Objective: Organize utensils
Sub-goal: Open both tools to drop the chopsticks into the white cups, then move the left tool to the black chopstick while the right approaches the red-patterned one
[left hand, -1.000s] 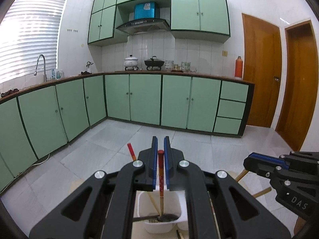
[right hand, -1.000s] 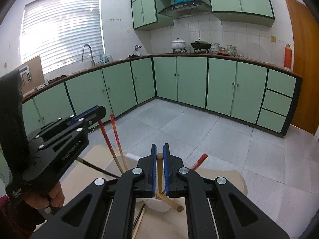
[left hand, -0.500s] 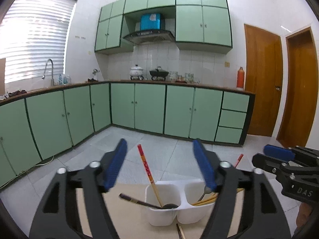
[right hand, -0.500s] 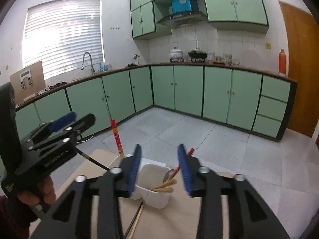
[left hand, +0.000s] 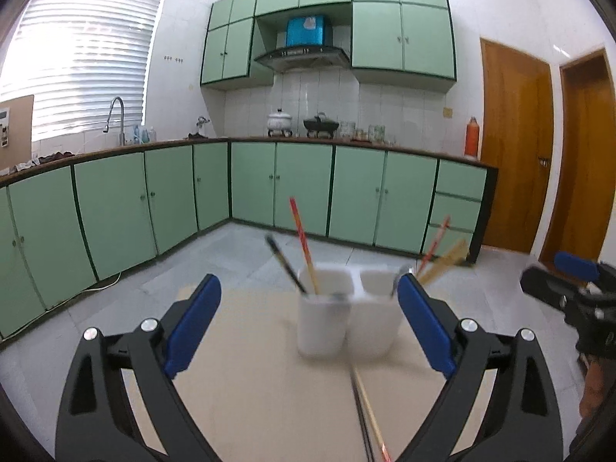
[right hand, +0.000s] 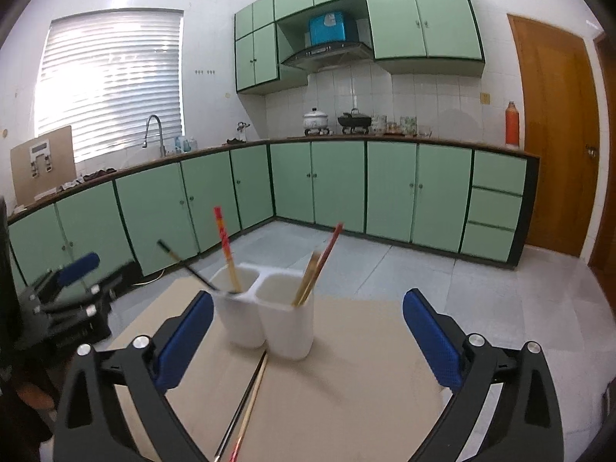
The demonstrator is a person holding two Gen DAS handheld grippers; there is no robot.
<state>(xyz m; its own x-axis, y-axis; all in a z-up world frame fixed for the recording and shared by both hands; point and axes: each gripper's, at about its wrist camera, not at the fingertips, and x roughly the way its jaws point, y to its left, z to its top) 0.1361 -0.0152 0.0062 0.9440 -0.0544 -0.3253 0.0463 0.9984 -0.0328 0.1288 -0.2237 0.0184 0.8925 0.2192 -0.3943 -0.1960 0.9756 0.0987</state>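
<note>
Blue rubber pads line both sets of jaws, and both are opening with nothing between them. The left gripper frames a white two-cup holder that stands beyond its tips, untouched; the right gripper spreads just as wide, with the same holder ahead and slightly to its left.

The holder stands upright on a pale tan tabletop. Its left cup carries a red-topped chopstick and a dark-handled utensil leaning far out to the left. The right cup holds a red chopstick and pale wooden ones, all tilted to the right.

Still loose are the chopsticks lying flat on the table just in front of the holder, one dark and one pale with a reddish tip, side by side and pointing toward the cameras. These look like the remaining work.

They should be light, stiff and thin, with a smooth finish that could slip or roll under the pads. Lying flat, they offer little height to bite on, so a pinch across the shaft near the middle, jaws squarely over it, seems safest. Taking the pair together risks one sliding free. The holder looks light too and could tip if a stick is jabbed in at an angle.
</note>
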